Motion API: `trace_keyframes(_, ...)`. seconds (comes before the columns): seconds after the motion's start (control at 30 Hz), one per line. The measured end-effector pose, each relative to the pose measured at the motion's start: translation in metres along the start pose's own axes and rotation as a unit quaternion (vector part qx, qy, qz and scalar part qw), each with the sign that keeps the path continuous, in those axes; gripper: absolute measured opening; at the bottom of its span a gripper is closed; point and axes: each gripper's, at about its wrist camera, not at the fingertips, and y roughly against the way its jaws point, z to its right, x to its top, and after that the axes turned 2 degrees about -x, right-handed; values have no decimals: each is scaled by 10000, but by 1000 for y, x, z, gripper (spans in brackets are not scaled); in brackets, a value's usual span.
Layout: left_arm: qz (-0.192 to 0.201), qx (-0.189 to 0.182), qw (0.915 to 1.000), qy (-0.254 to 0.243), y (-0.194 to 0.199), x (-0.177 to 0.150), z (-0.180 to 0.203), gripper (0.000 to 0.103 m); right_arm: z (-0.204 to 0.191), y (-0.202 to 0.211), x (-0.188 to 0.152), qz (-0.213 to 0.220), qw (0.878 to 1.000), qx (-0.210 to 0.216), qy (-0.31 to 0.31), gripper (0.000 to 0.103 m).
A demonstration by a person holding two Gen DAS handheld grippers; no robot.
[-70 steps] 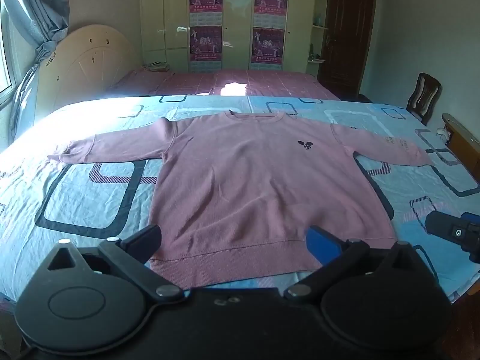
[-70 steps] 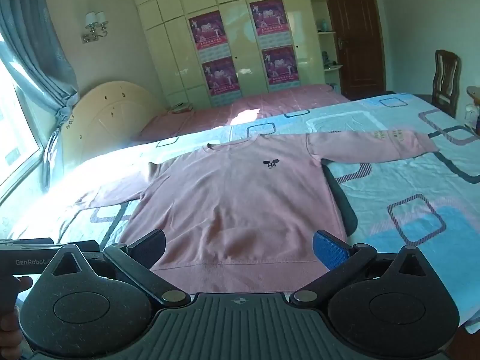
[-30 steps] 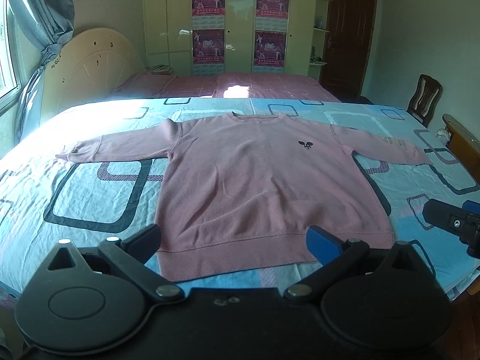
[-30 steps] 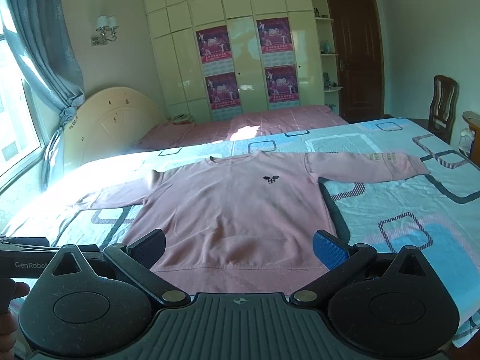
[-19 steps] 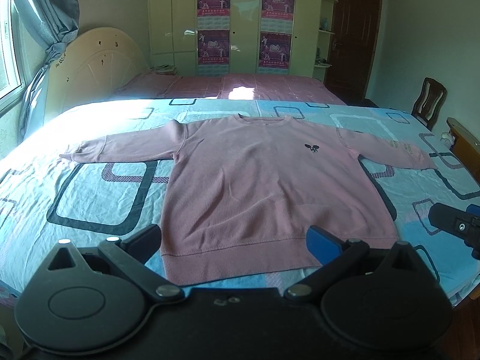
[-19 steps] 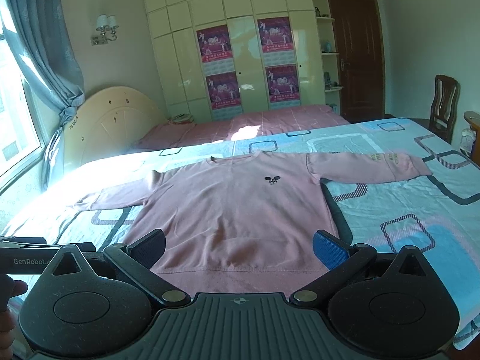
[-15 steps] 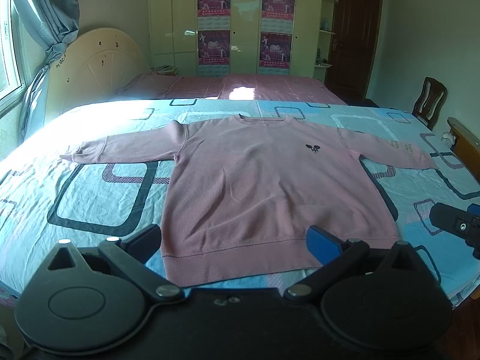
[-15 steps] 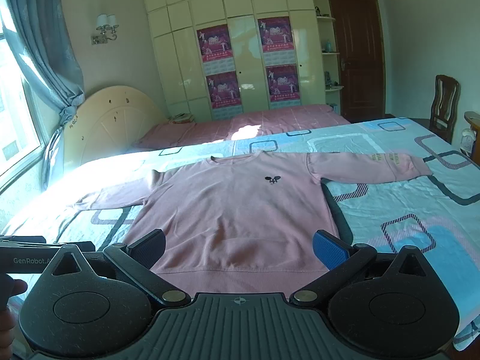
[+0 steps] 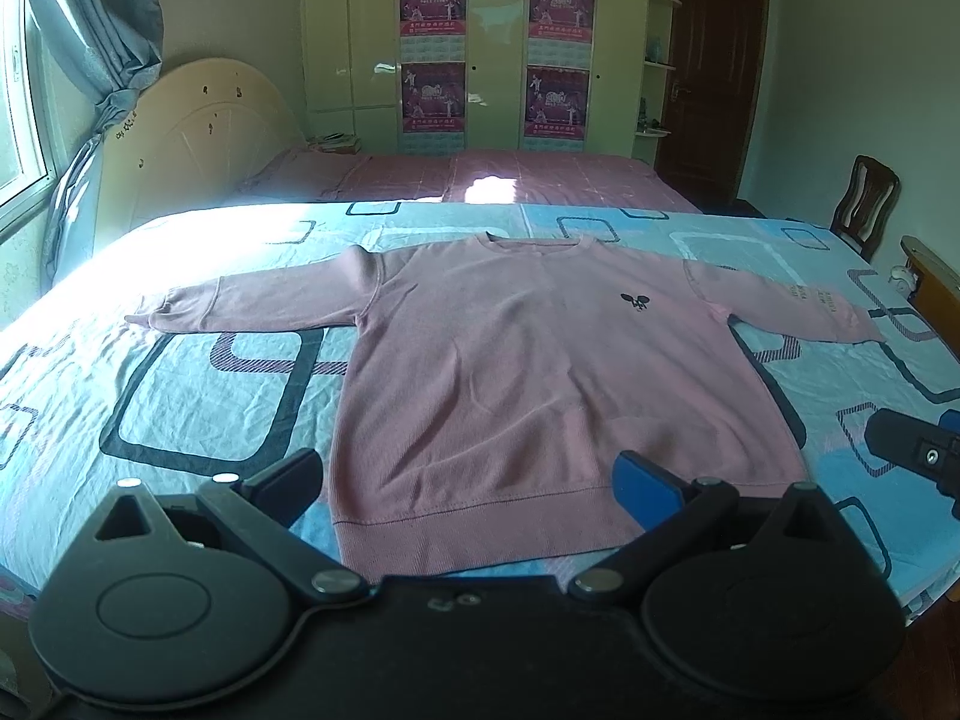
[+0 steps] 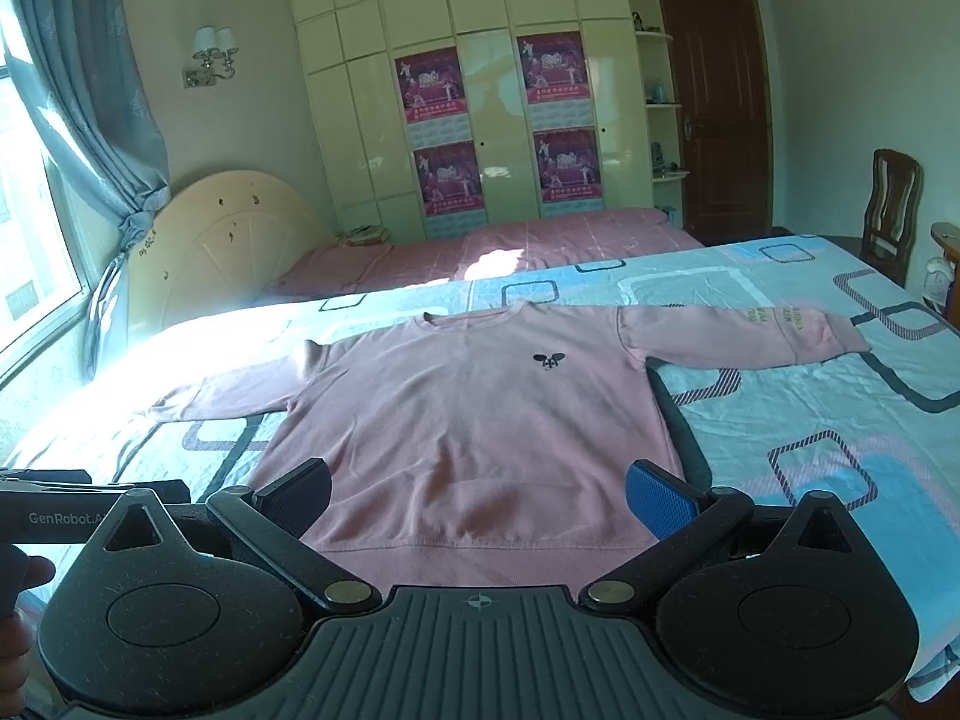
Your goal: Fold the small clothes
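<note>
Sweater (image 9: pixel 540 372), pink, lies flat and face up on the bed (image 9: pixel 198 396), both sleeves spread out to the sides, collar away from the cameras and hem nearest them. A small dark emblem (image 9: pixel 636 301) sits on its chest, and pale lettering shows near the cuff of the sleeve on the right. The sheet under it is light blue with dark rounded-square outlines.

The left gripper (image 9: pixel 468 483) hovers just short of the hem, its fingers spread wide with nothing between them. The right gripper (image 10: pixel 477 495) is likewise wide open and empty, held above the hem edge; in the left wrist view part of it shows at the far right, over the sheet beside the sweater. A hand (image 10: pixel 15 618) shows at the left edge of the right wrist view.

Beyond the bed are a second bed with a pink cover (image 9: pixel 480 177), a cream headboard (image 9: pixel 192 138), a wardrobe (image 9: pixel 498 48) with posters, a brown door (image 9: pixel 714 84), a chair (image 9: pixel 867 204) and a grey curtain (image 9: pixel 108 18).
</note>
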Motion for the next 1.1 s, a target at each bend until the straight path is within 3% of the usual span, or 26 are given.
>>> trace_keyframes(1.1, -62, 203, 9997, 104, -36, 16, -11, 103, 18, -36, 12, -125, 9997, -181, -67, 103)
